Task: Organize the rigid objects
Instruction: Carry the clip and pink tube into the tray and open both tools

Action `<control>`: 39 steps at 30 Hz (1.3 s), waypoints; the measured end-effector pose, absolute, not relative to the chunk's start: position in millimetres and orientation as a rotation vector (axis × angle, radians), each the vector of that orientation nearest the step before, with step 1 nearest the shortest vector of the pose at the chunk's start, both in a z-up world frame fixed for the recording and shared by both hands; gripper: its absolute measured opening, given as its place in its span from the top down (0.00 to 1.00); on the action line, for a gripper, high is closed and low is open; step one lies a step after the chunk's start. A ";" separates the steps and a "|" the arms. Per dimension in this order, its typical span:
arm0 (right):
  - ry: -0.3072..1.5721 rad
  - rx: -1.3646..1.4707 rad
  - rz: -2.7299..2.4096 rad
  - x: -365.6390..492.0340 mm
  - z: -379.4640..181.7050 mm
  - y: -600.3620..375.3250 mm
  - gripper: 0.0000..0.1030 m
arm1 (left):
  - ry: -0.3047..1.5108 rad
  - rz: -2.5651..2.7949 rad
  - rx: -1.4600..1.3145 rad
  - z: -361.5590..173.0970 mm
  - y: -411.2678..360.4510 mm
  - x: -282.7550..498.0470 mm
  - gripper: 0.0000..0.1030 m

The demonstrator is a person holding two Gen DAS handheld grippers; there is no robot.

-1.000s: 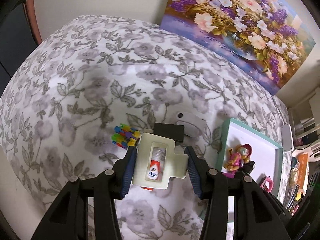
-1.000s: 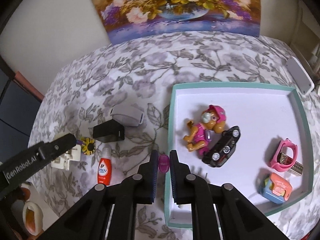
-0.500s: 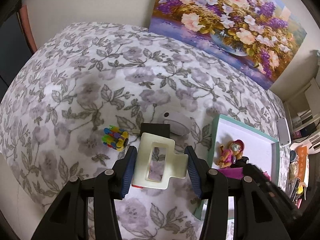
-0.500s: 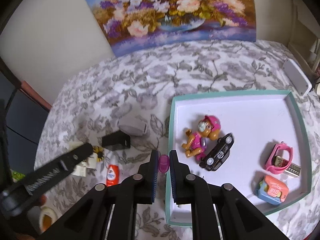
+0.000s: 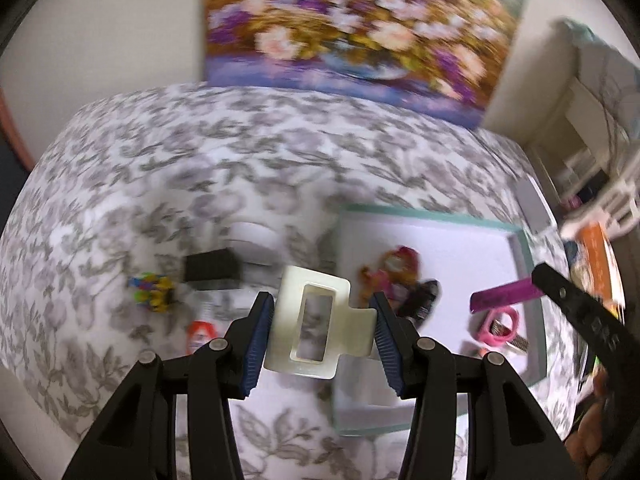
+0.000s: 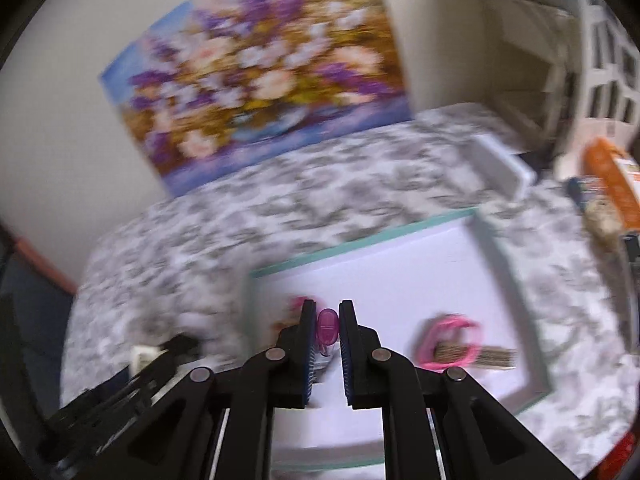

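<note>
My left gripper (image 5: 322, 322) is shut on a cream plastic hair claw clip (image 5: 316, 324), held in the air over the near left edge of the teal-rimmed white tray (image 5: 420, 214). My right gripper (image 6: 324, 322) is shut on a slim magenta comb (image 6: 327, 326), held over the tray (image 6: 360, 244); from the left wrist view the comb (image 5: 506, 300) juts out over the tray's right part. In the tray lie a pink toy pup (image 5: 394, 270), a black toy car (image 5: 420, 300) and a pink watch (image 5: 500, 322). Both views are blurred by motion.
On the flowered cloth left of the tray lie a black box (image 5: 212, 268), a grey oval case (image 5: 256, 238), a coloured spiky toy (image 5: 152, 292) and a red-labelled small bottle (image 5: 200, 330). A flower painting (image 5: 356, 36) leans on the wall. Shelves and clutter stand at the right.
Both grippers have swung right and risen toward the tray, each keeping its object. The claw clip, earlier over the bottle, now hangs at the tray's edge; the comb now hangs over the tray's inside.
</note>
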State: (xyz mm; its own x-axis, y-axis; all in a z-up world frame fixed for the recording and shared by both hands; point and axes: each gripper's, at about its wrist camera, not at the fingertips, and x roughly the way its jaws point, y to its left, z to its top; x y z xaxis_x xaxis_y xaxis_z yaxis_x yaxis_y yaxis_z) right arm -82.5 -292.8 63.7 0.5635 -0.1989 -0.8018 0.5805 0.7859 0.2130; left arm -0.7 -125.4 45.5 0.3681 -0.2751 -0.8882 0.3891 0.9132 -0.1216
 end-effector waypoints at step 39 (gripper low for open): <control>0.954 0.423 -0.571 -88.2 26.9 -329.5 0.87 | 1.094 -0.584 0.326 2.1 -211.9 -36.3 0.48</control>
State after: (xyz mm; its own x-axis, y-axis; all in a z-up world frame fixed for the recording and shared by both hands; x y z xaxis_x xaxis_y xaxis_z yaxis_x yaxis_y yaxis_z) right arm -88.2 -329.5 26.9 0.4517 -0.2664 -0.8514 0.6245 0.7760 0.0885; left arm -36.3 -211.9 2.1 0.3308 -0.2812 -0.9008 0.5919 0.8053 -0.0341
